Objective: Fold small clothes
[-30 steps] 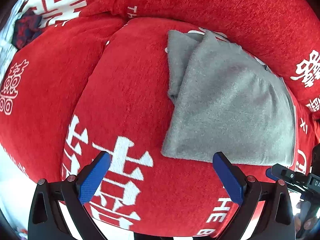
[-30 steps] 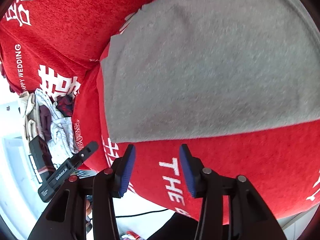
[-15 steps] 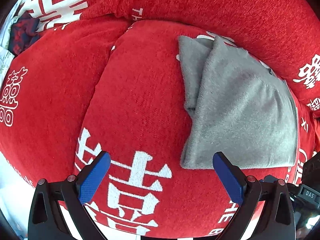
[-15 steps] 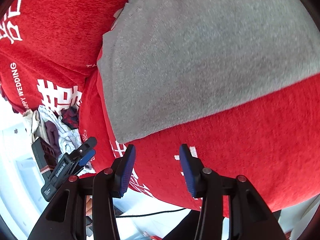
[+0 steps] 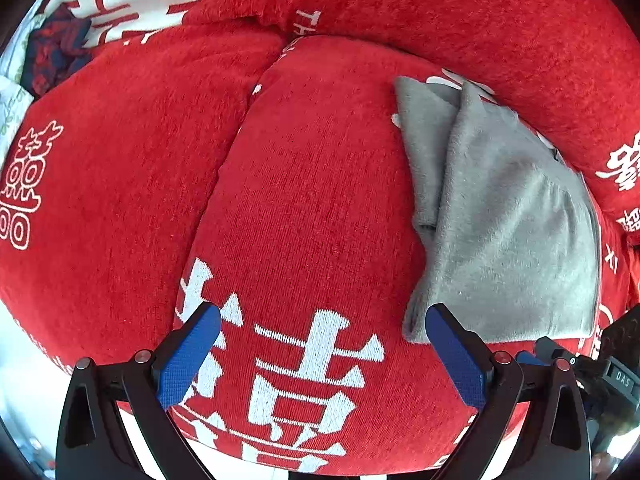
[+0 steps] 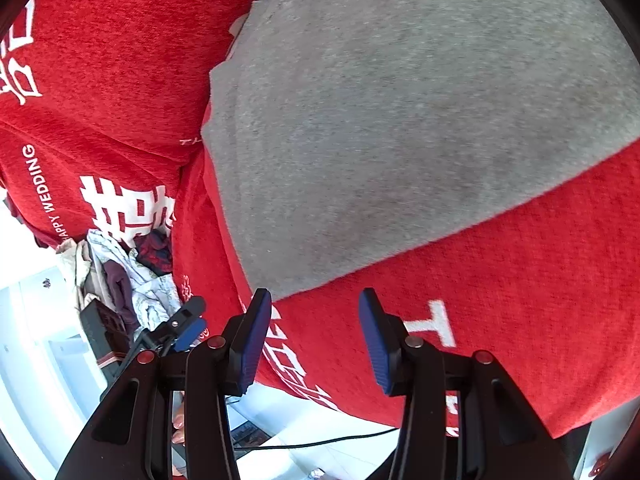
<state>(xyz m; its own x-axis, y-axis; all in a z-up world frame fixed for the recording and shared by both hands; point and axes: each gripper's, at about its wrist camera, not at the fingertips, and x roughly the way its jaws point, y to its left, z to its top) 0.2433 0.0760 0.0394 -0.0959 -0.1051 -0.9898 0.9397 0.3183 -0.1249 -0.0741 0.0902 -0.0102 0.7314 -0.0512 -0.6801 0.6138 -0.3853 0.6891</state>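
A folded grey garment lies flat on a red sofa cushion with white characters. In the left wrist view it sits to the right, its near corner just beyond the right blue pad. My left gripper is open wide above the cushion, nothing between its fingers. In the right wrist view the grey garment fills the upper frame. My right gripper is open about halfway, empty, just short of the garment's near corner. The left gripper also shows at the lower left there.
The sofa back rises behind the cushion. A dark red and blue cloth lies at the far left. A heap of mixed clothes sits beyond the sofa's edge. White floor and a black cable lie below the seat front.
The grey garment has slid rightward in the left wrist view as that gripper moved left along the cushion. The right gripper rolled and came closer to the garment's near corner.
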